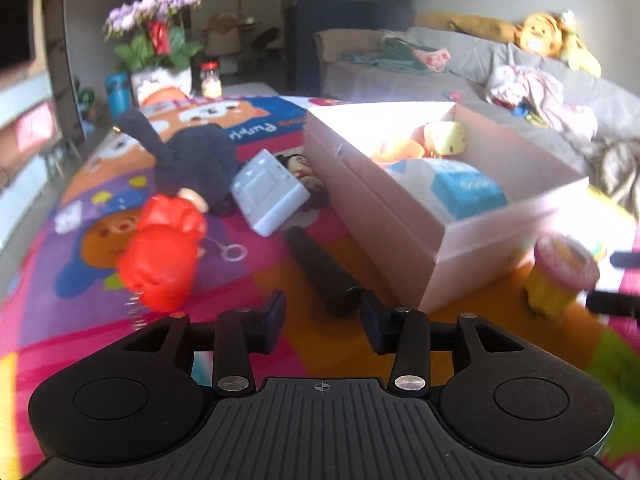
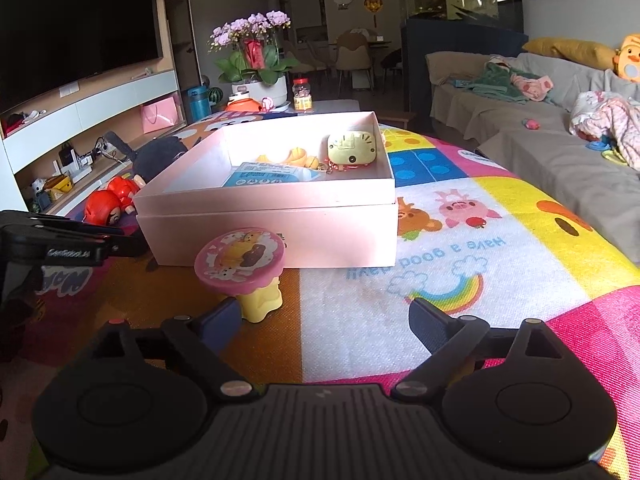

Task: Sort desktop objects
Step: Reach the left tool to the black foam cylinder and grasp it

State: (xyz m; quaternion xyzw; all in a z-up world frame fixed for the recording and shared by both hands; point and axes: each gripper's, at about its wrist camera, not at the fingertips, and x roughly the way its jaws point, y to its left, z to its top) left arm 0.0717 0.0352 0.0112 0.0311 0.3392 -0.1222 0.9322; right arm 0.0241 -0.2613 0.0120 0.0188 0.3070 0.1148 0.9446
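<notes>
Pink box (image 2: 280, 216) walls hide part of its contents; both grippers' jaws stand apart, holding nothing.

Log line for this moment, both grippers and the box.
left gripper: open, empty, near black cylinder | right gripper: open, empty, beside pink-lidded toy | pink box: partly filled

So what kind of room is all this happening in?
It looks like a family living room. There is a grey sofa with soft toys and clothes on it, a large dark television on the wall, and a colourful cartoon play mat that the pink box sits on.
</notes>
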